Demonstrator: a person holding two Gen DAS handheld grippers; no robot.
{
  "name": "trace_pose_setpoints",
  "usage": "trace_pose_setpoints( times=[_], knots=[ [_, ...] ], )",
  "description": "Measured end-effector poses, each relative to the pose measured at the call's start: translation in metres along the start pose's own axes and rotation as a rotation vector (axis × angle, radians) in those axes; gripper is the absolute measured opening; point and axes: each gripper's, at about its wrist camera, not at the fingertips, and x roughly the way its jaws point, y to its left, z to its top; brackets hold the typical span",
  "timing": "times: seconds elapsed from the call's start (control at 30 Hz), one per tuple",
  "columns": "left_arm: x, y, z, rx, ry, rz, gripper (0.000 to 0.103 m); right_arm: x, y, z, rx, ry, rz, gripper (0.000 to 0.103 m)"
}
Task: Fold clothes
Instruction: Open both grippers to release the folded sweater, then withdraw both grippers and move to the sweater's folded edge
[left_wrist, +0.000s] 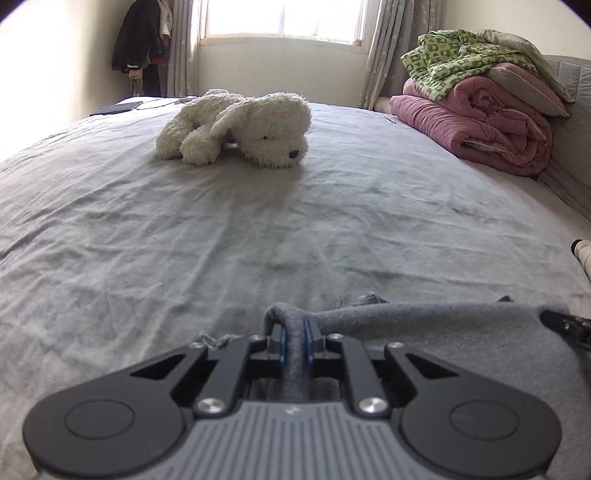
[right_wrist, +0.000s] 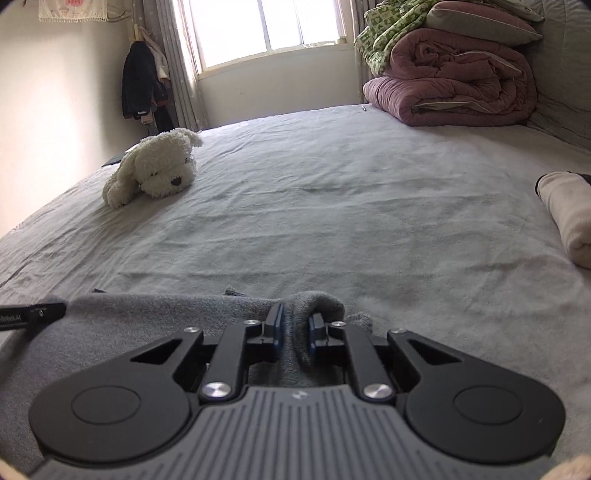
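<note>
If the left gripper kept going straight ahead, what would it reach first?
Probably the plush dog. The left gripper, shut on the grey garment, faces bare sheet until then, though depth is unclear.

the grey garment (left_wrist: 443, 332) is mostly out of sight: only its raised edge shows beyond each hand-held gripper, the rest lies under the gripper bodies and runs off the bottom of both views, so what kind of garment it is cannot be told. a rolled white cloth (right_wrist: 569, 218) is cut by the right edge in both views, and its far end is hidden. the dark clothes hanging in the corner (right_wrist: 142, 86) are too small and shadowed to tell apart, and the window (left_wrist: 284, 18) is blown out to white.
</note>
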Motion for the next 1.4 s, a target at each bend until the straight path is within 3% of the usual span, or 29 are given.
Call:
trace_pose_setpoints(
  times=[0.1,0.13,0.17,0.23,0.33,0.53,0.63,0.73,0.83,0.97,1.23,1.4],
  knots=[
    [-0.010,-0.004,0.000,0.028,-0.029,0.010,0.016,-0.010,-0.001,0.004,0.004,-0.007,-0.005,0.029],
    [-0.015,-0.005,0.002,0.025,-0.035,0.025,0.027,-0.014,0.000,0.006,-0.013,-0.010,-0.019,0.038],
    [-0.020,-0.005,0.004,0.019,-0.044,0.043,0.048,-0.019,0.002,0.008,-0.030,-0.013,-0.033,0.047],
    [-0.033,-0.005,0.009,-0.004,-0.103,0.088,0.065,-0.030,0.004,0.013,-0.075,-0.046,-0.069,0.049],
    [-0.043,-0.012,0.016,-0.012,-0.151,0.053,0.068,-0.041,0.007,0.018,-0.093,-0.099,-0.060,0.050],
    [-0.024,-0.040,0.005,0.098,-0.148,-0.060,0.077,-0.019,0.032,0.011,-0.131,-0.068,0.003,0.051],
    [0.001,-0.038,-0.010,0.171,-0.065,-0.032,0.079,0.000,0.029,-0.001,-0.154,-0.001,-0.042,0.050],
    [0.002,-0.029,-0.006,0.122,-0.060,-0.060,0.081,-0.001,0.012,-0.002,-0.076,-0.020,0.004,0.049],
    [0.002,-0.030,-0.005,0.127,-0.050,-0.054,0.081,-0.004,0.012,0.001,-0.077,-0.013,0.009,0.049],
    [-0.011,-0.038,-0.001,0.139,-0.053,-0.009,0.081,-0.017,0.022,0.005,-0.083,-0.006,-0.017,0.056],
    [-0.046,-0.053,0.005,0.158,-0.057,-0.040,0.083,-0.045,0.048,0.002,-0.067,0.017,0.031,0.062],
    [-0.054,-0.049,-0.010,0.238,-0.009,-0.028,0.084,-0.063,0.055,-0.005,-0.047,0.045,0.036,0.062]
  ],
)
